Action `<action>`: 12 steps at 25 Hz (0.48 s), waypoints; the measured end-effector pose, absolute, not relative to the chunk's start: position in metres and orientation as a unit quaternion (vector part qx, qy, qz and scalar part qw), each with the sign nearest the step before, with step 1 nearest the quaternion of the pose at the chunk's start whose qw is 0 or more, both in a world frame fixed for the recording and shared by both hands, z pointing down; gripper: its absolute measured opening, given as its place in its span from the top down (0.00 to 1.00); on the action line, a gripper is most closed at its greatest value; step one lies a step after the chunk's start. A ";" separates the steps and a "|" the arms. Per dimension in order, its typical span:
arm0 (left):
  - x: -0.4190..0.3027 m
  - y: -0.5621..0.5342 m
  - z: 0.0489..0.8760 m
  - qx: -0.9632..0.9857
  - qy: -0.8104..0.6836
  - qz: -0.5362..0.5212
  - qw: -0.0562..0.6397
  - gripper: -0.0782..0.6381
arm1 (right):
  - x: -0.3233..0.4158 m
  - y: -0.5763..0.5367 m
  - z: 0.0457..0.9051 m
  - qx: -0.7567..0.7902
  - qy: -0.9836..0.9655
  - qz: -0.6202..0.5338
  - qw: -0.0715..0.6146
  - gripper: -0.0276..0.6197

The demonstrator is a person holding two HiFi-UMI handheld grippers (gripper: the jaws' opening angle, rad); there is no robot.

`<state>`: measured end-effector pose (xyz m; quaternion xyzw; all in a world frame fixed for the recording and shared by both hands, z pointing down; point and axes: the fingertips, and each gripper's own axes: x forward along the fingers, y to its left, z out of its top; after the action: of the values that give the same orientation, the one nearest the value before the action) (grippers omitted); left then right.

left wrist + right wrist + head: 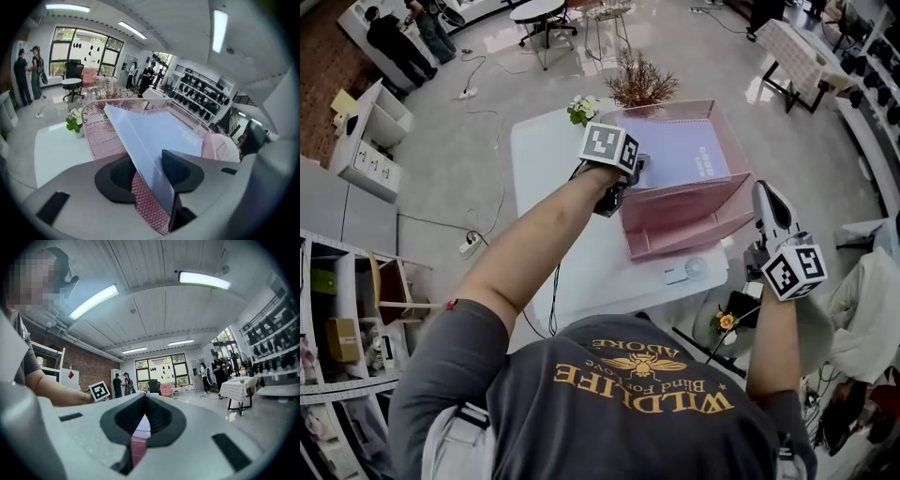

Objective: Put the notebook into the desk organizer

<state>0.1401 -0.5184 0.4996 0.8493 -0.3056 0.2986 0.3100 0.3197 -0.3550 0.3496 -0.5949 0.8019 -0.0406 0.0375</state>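
Observation:
A lavender notebook (675,150) lies slanted inside the pink mesh desk organizer (675,234) on the white table. My left gripper (636,173) is at the organizer's left wall. In the left gripper view the notebook's near corner (154,136) sits between the jaws of the left gripper (150,174); it rests against the right jaw, and pink mesh (101,133) shows in the gap beside the left jaw, so the jaws stand open. My right gripper (766,192) is off the table's right edge, pointing away, with its jaws together on nothing (140,427).
The white table (553,197) also carries a small flower pot (581,110), a dried brown plant (639,84) behind the organizer, and a small white gadget (686,272) near the front edge. Chairs, tables and standing people are farther back in the room.

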 end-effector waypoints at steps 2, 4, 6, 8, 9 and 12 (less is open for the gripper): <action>0.138 -0.520 0.499 0.851 -0.324 0.315 0.268 0.59 | 0.318 -0.354 0.349 -0.593 0.803 -0.040 0.038 0.96; 0.133 -0.523 0.499 0.849 -0.344 0.329 0.227 0.52 | 0.316 -0.353 0.348 -0.592 0.804 -0.039 0.038 0.96; 0.128 -0.527 0.498 0.847 -0.359 0.346 0.182 0.34 | 0.315 -0.352 0.348 -0.591 0.805 -0.039 0.038 0.96; 0.127 -0.530 0.493 0.850 -0.367 0.352 0.138 0.30 | 0.314 -0.352 0.348 -0.591 0.805 -0.040 0.037 0.96; 0.127 -0.530 0.490 0.852 -0.368 0.350 0.128 0.28 | 0.313 -0.353 0.348 -0.590 0.806 -0.040 0.037 0.96; 0.123 -0.525 0.479 0.864 -0.365 0.321 0.133 0.28 | 0.309 -0.354 0.347 -0.587 0.808 -0.040 0.039 0.96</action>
<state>0.1235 -0.5246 0.4785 0.8640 -0.3650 0.3205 0.1327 0.3087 -0.3536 0.3471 -0.5871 0.8076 -0.0399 0.0395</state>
